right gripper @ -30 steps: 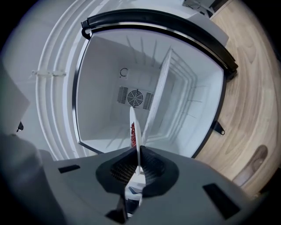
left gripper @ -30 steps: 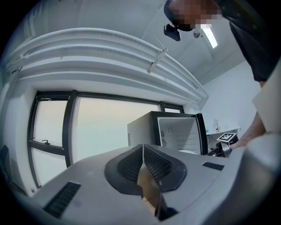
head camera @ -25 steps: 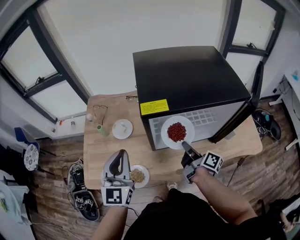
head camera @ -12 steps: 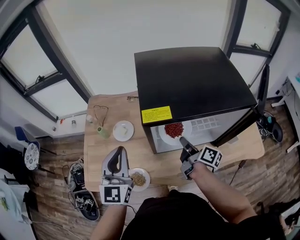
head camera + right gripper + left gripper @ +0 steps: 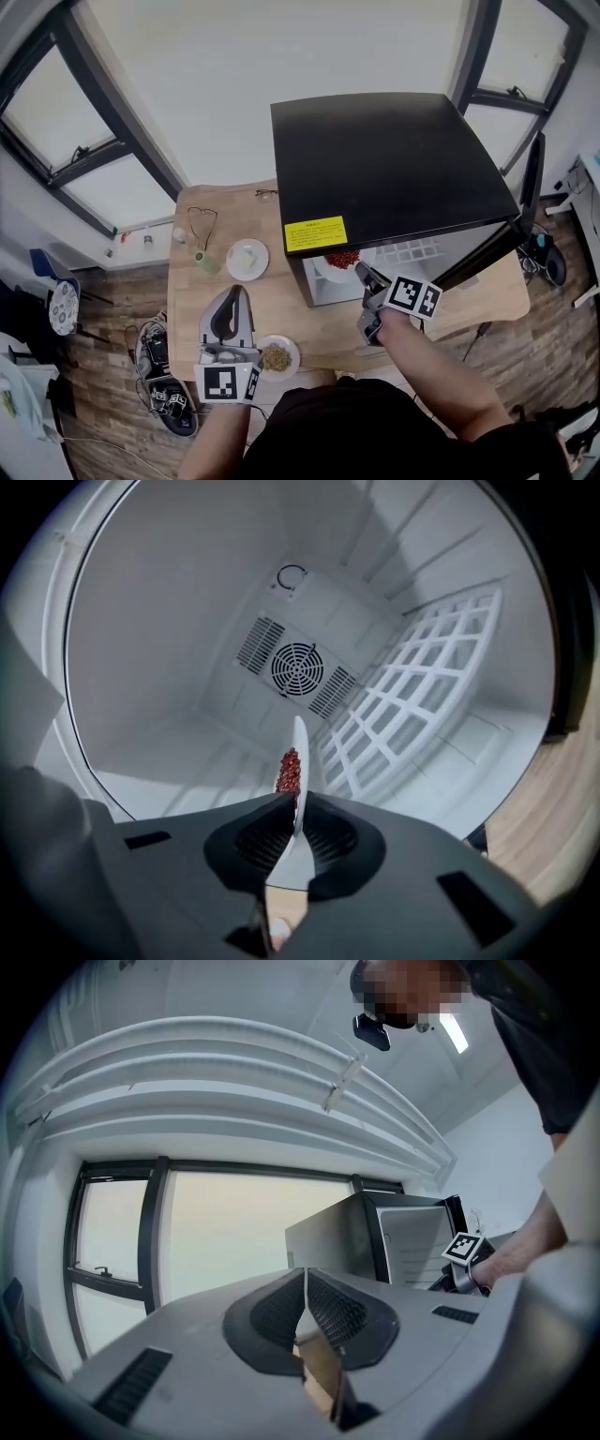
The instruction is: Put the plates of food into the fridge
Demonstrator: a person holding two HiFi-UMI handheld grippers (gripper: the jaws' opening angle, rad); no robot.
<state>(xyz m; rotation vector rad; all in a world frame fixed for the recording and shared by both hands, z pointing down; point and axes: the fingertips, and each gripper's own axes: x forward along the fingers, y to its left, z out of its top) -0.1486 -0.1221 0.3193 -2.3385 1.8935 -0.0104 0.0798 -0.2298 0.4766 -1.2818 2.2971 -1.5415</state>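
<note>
My right gripper [image 5: 361, 272] is shut on the rim of a white plate of red food [image 5: 341, 261], held inside the open mouth of the black mini fridge [image 5: 389, 159]. In the right gripper view the plate of red food [image 5: 295, 766] stands edge-on between the jaws of my right gripper [image 5: 296, 808], in front of the fridge's white interior, fan grille [image 5: 297, 668] and wire shelf [image 5: 412, 691]. My left gripper [image 5: 232, 314] hovers shut and holds nothing beside a plate of brownish food [image 5: 277, 356] near the table's front edge. A third plate with pale food [image 5: 247, 259] sits left of the fridge.
The fridge door [image 5: 530, 202] stands open to the right. Glasses [image 5: 199, 223] and a small green bottle [image 5: 204, 261] lie on the wooden table [image 5: 197, 300] at the left. Shoes [image 5: 155, 370] lie on the floor below the table's left edge.
My right gripper has carried the plate of red food forward from in front of the fridge into its opening. The left gripper has shifted only slightly.
</note>
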